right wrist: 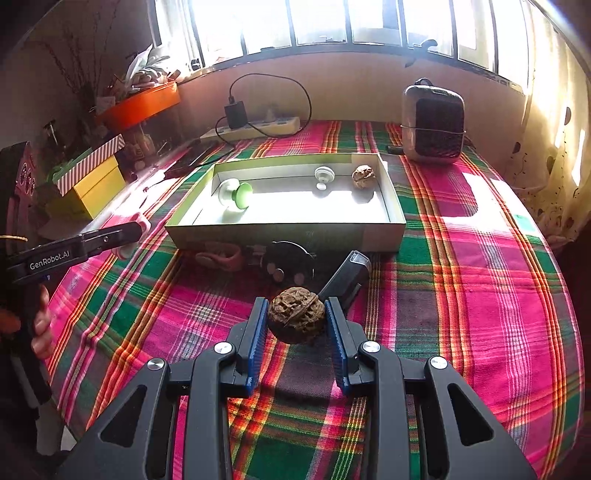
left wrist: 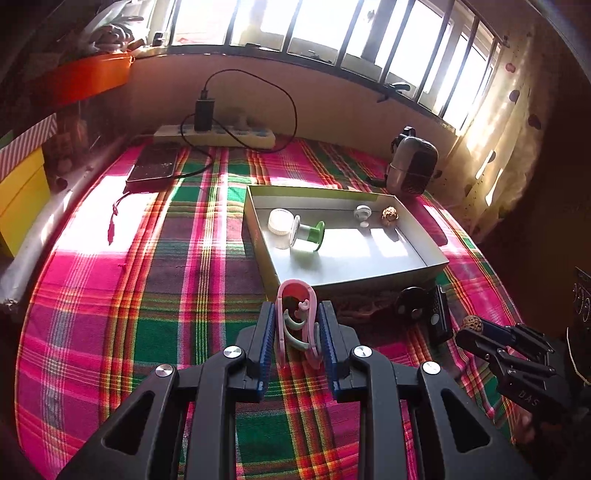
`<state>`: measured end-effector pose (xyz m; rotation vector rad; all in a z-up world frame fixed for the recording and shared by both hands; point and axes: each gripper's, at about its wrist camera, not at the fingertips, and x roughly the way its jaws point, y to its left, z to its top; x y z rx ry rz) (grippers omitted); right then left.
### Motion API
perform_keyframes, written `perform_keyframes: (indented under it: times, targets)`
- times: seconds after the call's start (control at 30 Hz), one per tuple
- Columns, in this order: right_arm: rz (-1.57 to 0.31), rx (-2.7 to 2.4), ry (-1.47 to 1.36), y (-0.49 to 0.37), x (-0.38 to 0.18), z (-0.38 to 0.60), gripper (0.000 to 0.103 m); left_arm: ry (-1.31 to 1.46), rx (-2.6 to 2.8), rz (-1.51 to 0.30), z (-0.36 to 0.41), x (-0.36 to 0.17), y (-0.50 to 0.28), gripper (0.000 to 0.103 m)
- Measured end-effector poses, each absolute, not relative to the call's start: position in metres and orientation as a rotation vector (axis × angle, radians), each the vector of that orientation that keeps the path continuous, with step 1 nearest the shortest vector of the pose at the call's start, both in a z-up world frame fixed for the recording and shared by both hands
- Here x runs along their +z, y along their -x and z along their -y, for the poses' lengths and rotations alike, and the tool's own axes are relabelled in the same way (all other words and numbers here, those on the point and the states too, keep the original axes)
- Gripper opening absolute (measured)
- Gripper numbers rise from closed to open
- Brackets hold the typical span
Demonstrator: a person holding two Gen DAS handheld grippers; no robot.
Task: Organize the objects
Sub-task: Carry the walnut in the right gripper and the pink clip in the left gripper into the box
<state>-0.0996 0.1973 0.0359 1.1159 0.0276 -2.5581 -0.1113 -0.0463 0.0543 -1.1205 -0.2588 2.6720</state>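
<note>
Two tools, both clamped: your left tool point(left wrist: 298, 332) grips a pink clip point(left wrist: 297, 321), your right tool point(right wrist: 296, 321) a walnut point(right wrist: 296, 319), above the plaid tabletop point(right wrist: 461, 295) (sunlit, under barred windows point(right wrist: 332, 22)).

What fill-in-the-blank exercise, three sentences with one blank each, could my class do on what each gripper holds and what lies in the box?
1. The right gripper is shut on a ____.
2. The left gripper is shut on a clip whose colour is ____.
3. The walnut already in the open box lies in its far ____ corner, seen from the right wrist.

Missing words: walnut; pink; right
</note>
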Motion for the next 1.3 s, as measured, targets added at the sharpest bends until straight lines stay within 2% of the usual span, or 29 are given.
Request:
perform_keyframes:
  times: [0.73, 1.3]
  targets:
    - [-0.024, -2.530, -1.068, 0.141, 0.052, -0.202, 0.032, 1.116, 2.661, 0.251, 0.033, 0.059, 0.130, 0.022]
    - [-0.065, -2.434, -1.060, 0.224, 0.056, -0.170, 0.032, 1.119, 2.640, 0.223, 0.019, 0.056, 0.165, 0.022]
